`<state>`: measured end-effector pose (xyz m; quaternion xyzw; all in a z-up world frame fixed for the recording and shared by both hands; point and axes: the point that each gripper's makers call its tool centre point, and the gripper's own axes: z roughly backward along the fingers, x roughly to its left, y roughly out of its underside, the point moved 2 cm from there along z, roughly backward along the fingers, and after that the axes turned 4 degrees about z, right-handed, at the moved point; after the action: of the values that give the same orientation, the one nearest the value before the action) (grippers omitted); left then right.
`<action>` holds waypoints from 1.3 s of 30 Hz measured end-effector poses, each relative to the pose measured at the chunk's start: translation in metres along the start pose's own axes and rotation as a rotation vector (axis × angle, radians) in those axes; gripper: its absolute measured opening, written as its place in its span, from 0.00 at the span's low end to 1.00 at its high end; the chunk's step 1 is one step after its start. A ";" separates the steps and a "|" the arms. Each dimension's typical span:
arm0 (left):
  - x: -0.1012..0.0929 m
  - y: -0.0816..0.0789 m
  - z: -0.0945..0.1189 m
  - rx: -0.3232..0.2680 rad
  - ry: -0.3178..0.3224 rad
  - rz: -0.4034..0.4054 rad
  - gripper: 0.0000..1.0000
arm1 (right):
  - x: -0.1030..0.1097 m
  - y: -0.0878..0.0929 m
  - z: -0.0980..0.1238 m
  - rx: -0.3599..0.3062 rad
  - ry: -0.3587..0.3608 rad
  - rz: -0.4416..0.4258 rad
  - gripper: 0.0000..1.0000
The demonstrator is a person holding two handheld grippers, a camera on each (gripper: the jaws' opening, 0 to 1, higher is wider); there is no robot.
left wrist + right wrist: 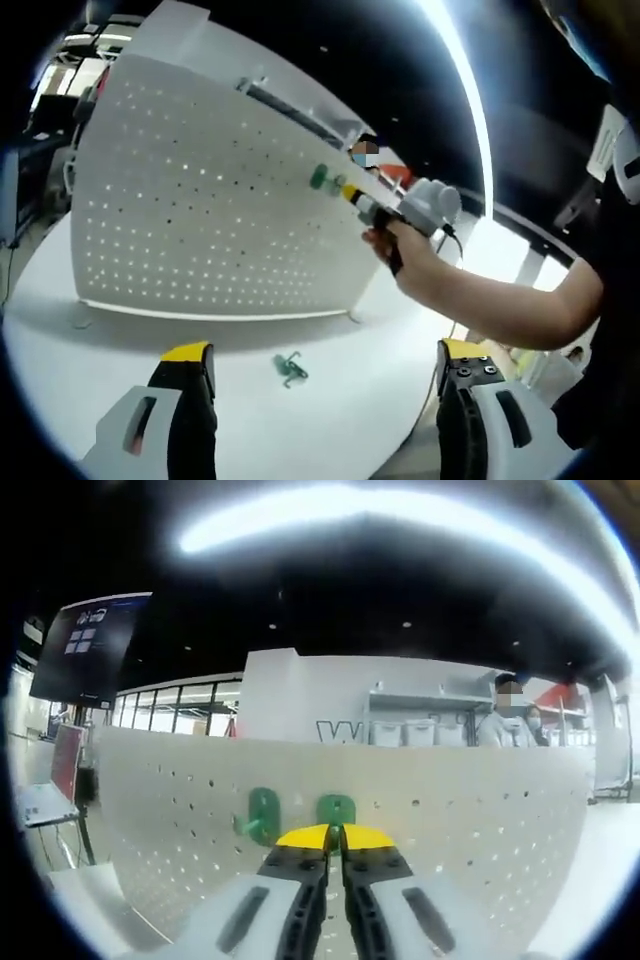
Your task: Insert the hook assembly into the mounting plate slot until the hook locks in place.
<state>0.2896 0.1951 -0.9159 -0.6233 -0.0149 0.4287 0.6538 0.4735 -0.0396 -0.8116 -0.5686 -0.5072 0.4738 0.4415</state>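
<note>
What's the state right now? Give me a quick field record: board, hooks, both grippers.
pegboard: white perforated panel standing upright on the white table
hooks on board: two green hooks, one to the left, another at the right gripper's tips
loose hook: a green hook lying on the table in front of the board
right gripper: jaws together at the board, tips against the second hook; a grip cannot be confirmed
left gripper: jaws wide apart, empty, held back above the table
</note>
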 end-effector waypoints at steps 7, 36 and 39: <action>0.007 0.002 0.005 0.011 -0.029 -0.009 0.92 | -0.001 0.001 0.001 0.017 0.020 -0.023 0.10; 0.016 0.023 0.021 0.074 -0.080 -0.033 0.91 | -0.025 0.013 0.080 0.124 -0.066 0.060 0.15; 0.014 0.025 0.022 0.082 -0.078 -0.042 0.91 | -0.024 0.023 0.093 0.164 -0.084 0.081 0.15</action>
<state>0.2726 0.2175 -0.9388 -0.5782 -0.0359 0.4392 0.6867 0.3842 -0.0636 -0.8471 -0.5304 -0.4614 0.5544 0.4454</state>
